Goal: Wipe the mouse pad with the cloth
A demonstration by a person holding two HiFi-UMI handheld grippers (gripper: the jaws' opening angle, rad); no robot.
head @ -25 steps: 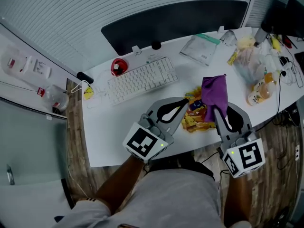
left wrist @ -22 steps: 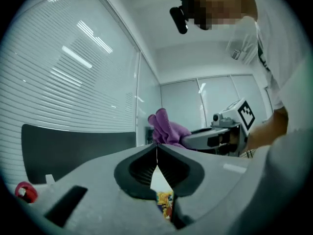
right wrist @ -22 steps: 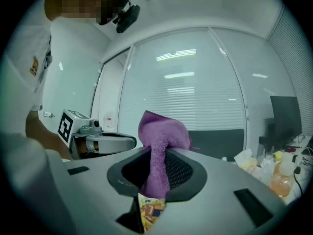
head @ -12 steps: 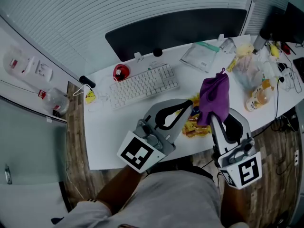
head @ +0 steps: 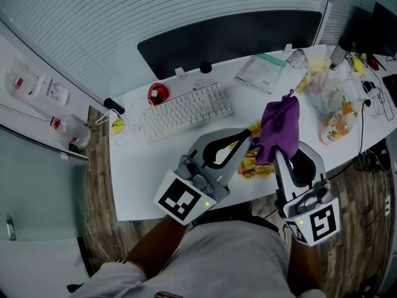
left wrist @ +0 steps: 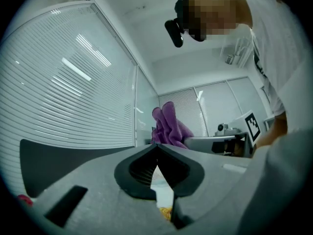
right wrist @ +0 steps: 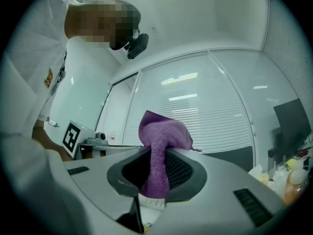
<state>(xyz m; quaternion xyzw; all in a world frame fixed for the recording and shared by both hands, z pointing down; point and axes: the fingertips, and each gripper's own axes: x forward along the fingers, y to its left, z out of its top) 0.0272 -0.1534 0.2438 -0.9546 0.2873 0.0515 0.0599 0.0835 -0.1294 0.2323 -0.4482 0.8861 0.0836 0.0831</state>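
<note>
While right gripper [head: 277, 154] pinches cloth [head: 280, 124] near desk [head: 141, 182] edge, front-left corner bare.

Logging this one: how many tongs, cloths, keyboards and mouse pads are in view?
Tongs: 2, left tongs and right tongs
Cloths: 1, purple cloth
Keyboards: 1, white keyboard
Mouse pads: 1, dark mouse pad
Total: 5
</note>
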